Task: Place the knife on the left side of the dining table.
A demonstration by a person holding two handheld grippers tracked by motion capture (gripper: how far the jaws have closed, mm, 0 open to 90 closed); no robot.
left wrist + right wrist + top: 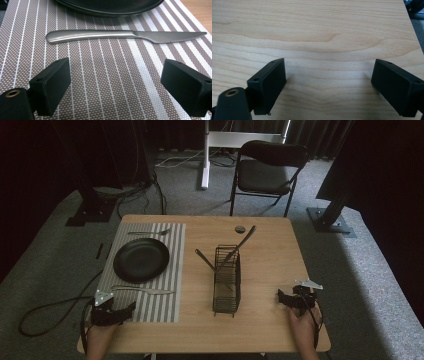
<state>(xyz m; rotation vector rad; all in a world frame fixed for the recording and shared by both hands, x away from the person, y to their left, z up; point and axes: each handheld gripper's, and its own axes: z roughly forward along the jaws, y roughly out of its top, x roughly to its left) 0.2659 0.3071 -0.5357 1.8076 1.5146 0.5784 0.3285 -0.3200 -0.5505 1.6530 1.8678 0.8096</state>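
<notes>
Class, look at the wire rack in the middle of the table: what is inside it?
Two utensils stand in the rack, handles leaning out over the top. Their lower ends are too blurred behind the wires to tell what kind they are.

Two black claws [131, 308] [280, 296] with blocky rectangular pads, grey three-cornered top plates, trailing black cables.

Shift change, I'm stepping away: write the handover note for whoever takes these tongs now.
Left tongs: open, nothing between them, over the striped placemat just short of the knife.
Right tongs: open, empty, over bare table.
Done: knife lies on the placemat by the black plate; fork lies beyond the plate.
Left: utensils standing in the wire caddy.
</notes>
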